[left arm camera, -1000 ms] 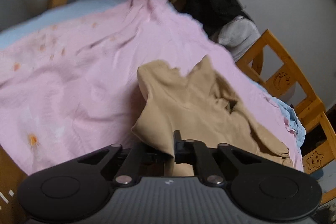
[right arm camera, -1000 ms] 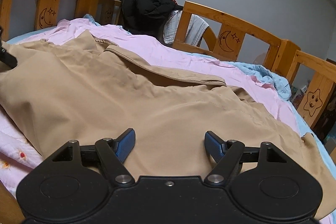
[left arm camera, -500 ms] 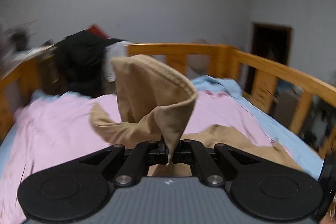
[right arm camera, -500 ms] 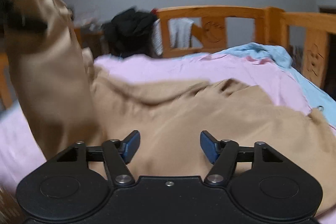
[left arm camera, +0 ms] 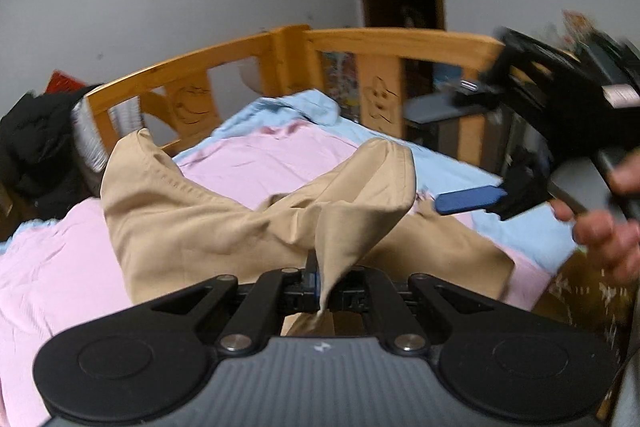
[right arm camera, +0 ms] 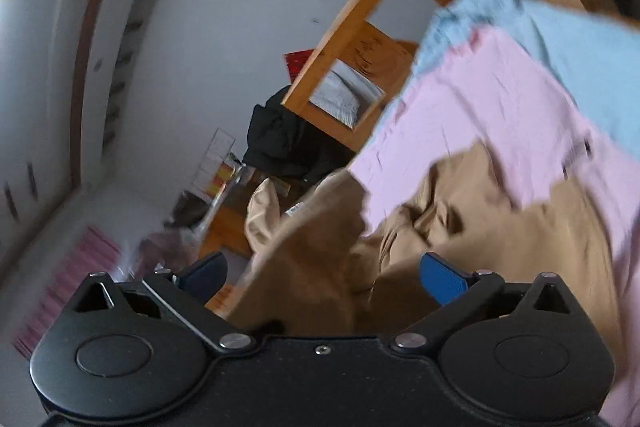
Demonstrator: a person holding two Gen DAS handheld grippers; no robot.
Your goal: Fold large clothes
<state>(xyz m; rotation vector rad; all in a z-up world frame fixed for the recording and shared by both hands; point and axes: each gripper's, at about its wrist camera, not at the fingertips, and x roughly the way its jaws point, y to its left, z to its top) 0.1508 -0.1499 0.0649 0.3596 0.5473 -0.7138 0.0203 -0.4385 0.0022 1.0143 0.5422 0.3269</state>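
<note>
1. Broadly, the bed [left arm camera: 396, 45] carries everything; its wooden rail runs along the far edge, and a pink sheet [left arm camera: 256, 167] lies over a blue sheet [left arm camera: 452, 167] that shows at the far corner and along the right-hand edge.

2. Across the middle of the pink sheet sprawls the tan garment [left arm camera: 192, 227], rumpled and only partly flat; one flap of it rises off the bed and curls over toward the near edge; from the right wrist view the same cloth [right arm camera: 460, 227] bunches in loose folds just ahead of the fingers.

3. To my eye the step in hand is an early fold, with a raised corner being carried over the body of the garment; the fold itself is not yet laid down; next, I'd judge, the corner wants lowering onto the cloth toward the far edge, and the free gripper wants either a second corner or a place to smooth.

4. Nearest me, the left gripper [left arm camera: 320, 287] has its fingers drawn tight together on a pinch of the tan cloth; the fabric rises straight out of the closed jaws.

5. Off at the right-hand edge of the bed, the right gripper [left arm camera: 472, 203] is held in the person's hand above the blue sheet; its blue pads [right arm camera: 444, 281] stand wide apart and hold nothing; whether they brush the cloth below I cannot tell, as that view is blurred.
</note>
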